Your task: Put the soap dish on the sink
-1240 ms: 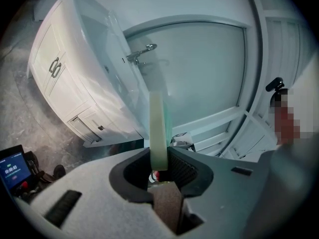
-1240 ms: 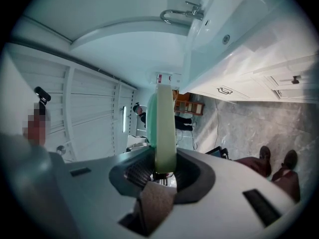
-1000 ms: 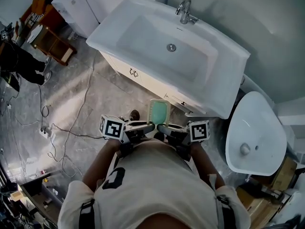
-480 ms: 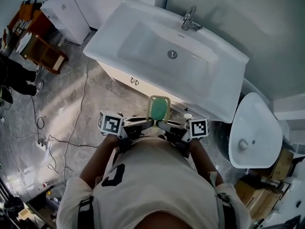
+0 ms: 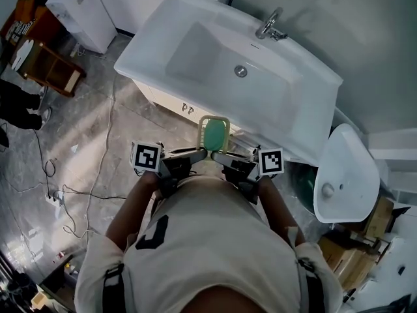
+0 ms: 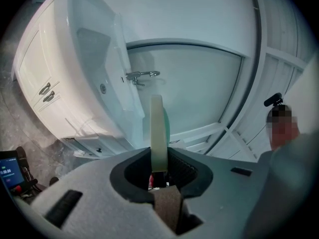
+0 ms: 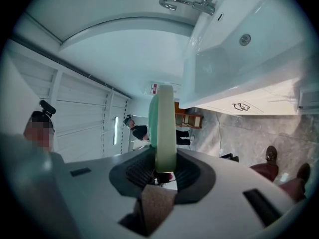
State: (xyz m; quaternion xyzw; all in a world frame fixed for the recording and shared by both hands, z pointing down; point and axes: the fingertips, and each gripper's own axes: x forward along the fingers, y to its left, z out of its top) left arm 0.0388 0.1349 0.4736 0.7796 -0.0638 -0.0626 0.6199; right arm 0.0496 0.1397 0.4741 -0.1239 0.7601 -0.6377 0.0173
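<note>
Soap dish (image 5: 214, 133), edge-on except overhead: left hand-held gripper (image 5: 201, 152) clamps it, right hand-held gripper (image 5: 220, 156) just tightened.

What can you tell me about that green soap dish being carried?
The soap dish is a rounded rectangle that looks like plastic, with a pale cream-green rim and a deeper teal-green middle. It lies roughly flat, face up, in the air in front of the person. The left gripper and right gripper each clamp its near edge, side by side. It hangs in front of the white sink, not on it.
</note>
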